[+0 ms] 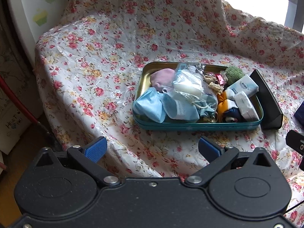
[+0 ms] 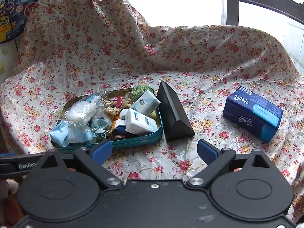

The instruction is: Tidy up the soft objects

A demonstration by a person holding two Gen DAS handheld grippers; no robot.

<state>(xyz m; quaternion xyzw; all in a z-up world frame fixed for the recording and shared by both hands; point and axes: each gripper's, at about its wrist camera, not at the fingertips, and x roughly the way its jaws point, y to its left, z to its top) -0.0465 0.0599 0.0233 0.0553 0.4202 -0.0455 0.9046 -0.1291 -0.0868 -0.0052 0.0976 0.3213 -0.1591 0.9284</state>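
Observation:
A teal tin tray (image 1: 190,127) (image 2: 133,143) lies on the floral cloth, packed with soft things: blue face masks (image 1: 152,106) (image 2: 64,133), a pink mask (image 1: 161,77), a clear bag of white items (image 1: 188,83) (image 2: 81,110), two white tissue packs (image 1: 245,104) (image 2: 140,122), a green knitted ball (image 1: 234,73) (image 2: 139,91) and orange-navy fabric (image 1: 226,108). My left gripper (image 1: 152,148) hangs open in front of the tray, nothing between its blue pads. My right gripper (image 2: 153,150) is open too, over bare cloth near the tray's right corner.
A black wedge-shaped case (image 1: 267,102) (image 2: 174,112) lies against the tray's right side. A dark blue Tempo tissue pack (image 2: 252,114) rests on the cloth farther right. The cloth rises in folds at the back before a window. A dartboard (image 2: 13,9) hangs at left.

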